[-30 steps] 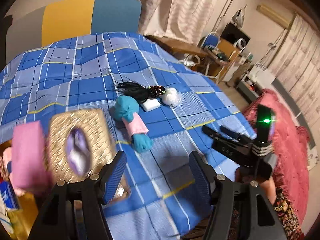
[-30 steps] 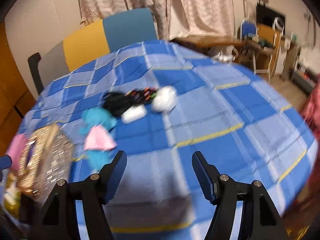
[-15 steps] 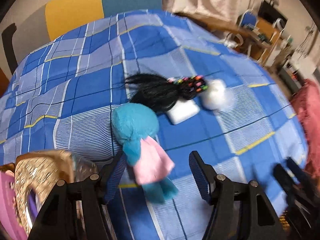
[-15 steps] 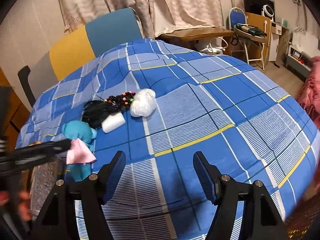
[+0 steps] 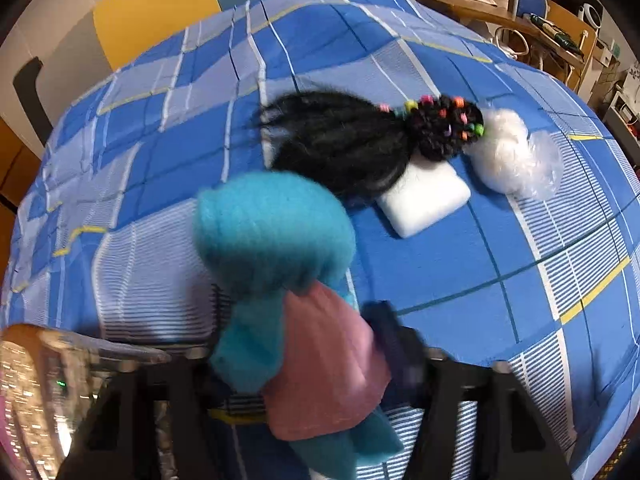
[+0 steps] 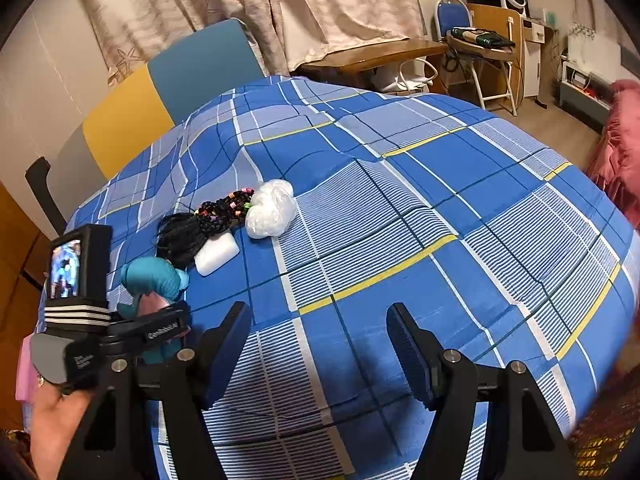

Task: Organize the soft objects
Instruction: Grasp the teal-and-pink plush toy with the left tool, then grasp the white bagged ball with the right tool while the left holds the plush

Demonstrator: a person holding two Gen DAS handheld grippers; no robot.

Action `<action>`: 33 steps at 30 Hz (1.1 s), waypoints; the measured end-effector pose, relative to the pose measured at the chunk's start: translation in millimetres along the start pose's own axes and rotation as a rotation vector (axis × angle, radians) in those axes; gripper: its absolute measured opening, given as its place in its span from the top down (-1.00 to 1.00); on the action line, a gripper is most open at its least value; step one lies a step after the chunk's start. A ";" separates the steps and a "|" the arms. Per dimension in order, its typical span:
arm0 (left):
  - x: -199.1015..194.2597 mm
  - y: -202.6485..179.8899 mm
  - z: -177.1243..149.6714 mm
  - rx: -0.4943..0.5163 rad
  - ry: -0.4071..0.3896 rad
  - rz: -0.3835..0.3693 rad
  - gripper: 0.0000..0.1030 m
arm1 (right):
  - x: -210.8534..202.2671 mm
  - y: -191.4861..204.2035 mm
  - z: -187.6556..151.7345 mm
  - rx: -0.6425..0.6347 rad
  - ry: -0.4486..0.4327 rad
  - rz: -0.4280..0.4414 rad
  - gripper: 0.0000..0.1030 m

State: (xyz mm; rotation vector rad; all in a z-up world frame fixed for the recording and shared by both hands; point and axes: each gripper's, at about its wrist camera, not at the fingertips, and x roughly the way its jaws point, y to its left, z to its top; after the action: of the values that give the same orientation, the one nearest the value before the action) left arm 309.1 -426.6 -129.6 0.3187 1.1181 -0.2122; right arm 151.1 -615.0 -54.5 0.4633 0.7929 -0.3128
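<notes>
The jaws of the left gripper [image 5: 304, 360] are closing with the blue doll [image 5: 276, 240] between them; the view is blurred there, so whether the pads already press on it cannot be told. In the left wrist view the doll fills the lower middle, its round blue head pointing up the frame and its pink dress [image 5: 324, 364] lying between the two dark fingers. It lies on the blue checked cloth [image 5: 500, 300]. Past its head lies a black wig [image 5: 340, 148] with coloured beads at one end, partly resting on a white foam block [image 5: 428, 204]. A clear bag of white stuffing [image 5: 512, 156] sits just beside the beaded end. At the lower left edge a shiny gold woven basket [image 5: 32, 392] shows, blurred.

In the right wrist view the right gripper [image 6: 320, 344] hovers over bare cloth [image 6: 460, 208] with its jaws wide and nothing between them. The left gripper [image 6: 160, 332] appears at the lower left, held in a hand [image 6: 52, 420], its fingers down at the doll [image 6: 156, 276]. Farther up the cloth, the wig [image 6: 188, 236], the foam block [image 6: 218, 256] and the stuffing bag [image 6: 272, 208] lie together in a cluster, touching one another. Behind the bed stands a yellow and blue chair [image 6: 160, 96].
</notes>
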 end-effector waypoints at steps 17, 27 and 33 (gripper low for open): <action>-35.0 2.3 -74.2 -0.113 -0.060 -0.292 0.43 | 14.7 2.6 -6.8 -0.029 0.026 0.008 -0.38; -39.1 -0.1 -88.5 -0.050 -0.131 -0.301 0.43 | 78.1 40.7 43.8 -0.153 -0.027 0.007 -0.39; -36.7 -1.1 -90.8 -0.025 -0.144 -0.305 0.43 | 146.4 57.5 87.4 -0.138 0.059 -0.038 -0.39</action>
State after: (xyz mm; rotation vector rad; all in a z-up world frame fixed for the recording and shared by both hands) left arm 216.4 -395.0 -132.7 0.1072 1.0225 -0.4829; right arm 326.5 -624.4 -93.6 0.3293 0.8752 -0.2792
